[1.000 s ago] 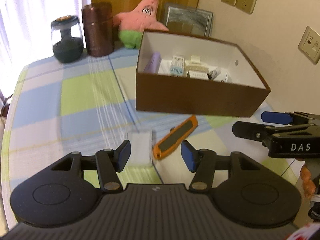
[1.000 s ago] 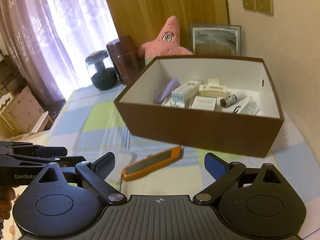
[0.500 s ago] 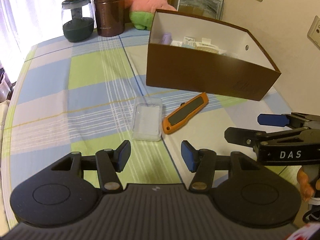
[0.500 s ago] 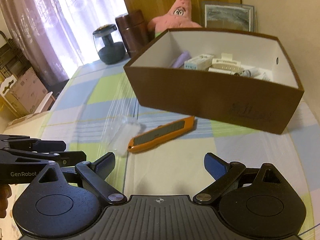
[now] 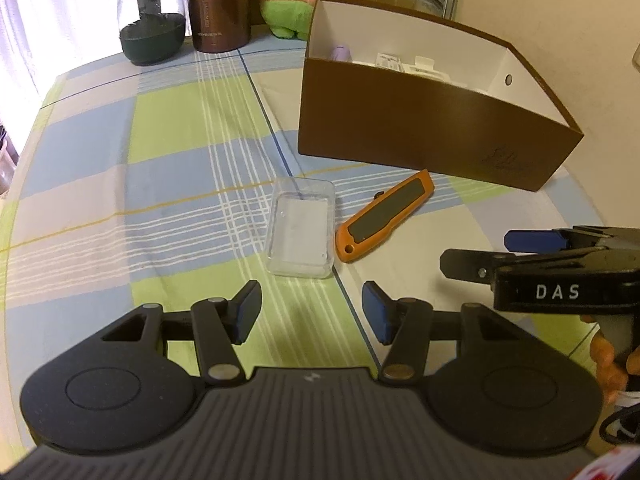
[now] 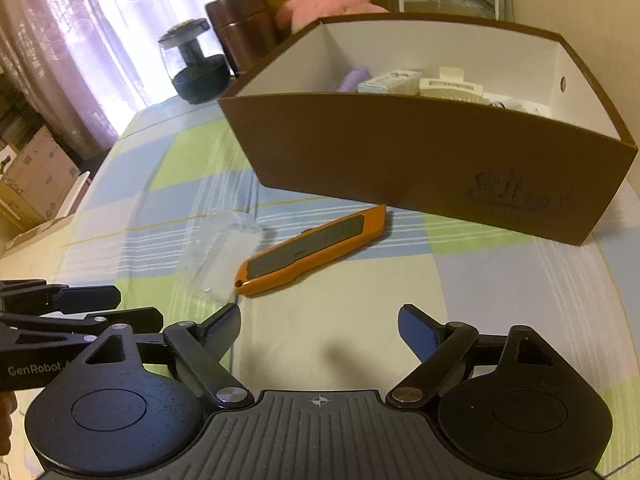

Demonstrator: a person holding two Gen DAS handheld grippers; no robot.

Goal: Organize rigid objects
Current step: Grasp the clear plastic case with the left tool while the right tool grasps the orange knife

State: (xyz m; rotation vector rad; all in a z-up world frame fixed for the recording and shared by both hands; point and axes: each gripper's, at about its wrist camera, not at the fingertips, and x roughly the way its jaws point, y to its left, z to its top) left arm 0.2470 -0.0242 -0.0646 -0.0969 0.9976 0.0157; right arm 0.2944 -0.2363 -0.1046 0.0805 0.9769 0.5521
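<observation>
Knife [image 6: 312,250] lay flat on the cloth, beside the clear case [image 5: 301,234], near the box [image 5: 432,128]. Right gripper [image 6: 320,330] just narrowed, empty, aimed at it. Left gripper [image 5: 310,312] gaped, empty, probably for the case.

— What can you read from where you stand?

— "DAS" in white letters on my right gripper [image 5: 476,254], seen from the left one. "GenRobot" on my left gripper [image 6: 140,306], seen from the right.

— And the brown box [image 6: 400,168]?

— A dark printed emblem on its front wall, too faint to read.
</observation>
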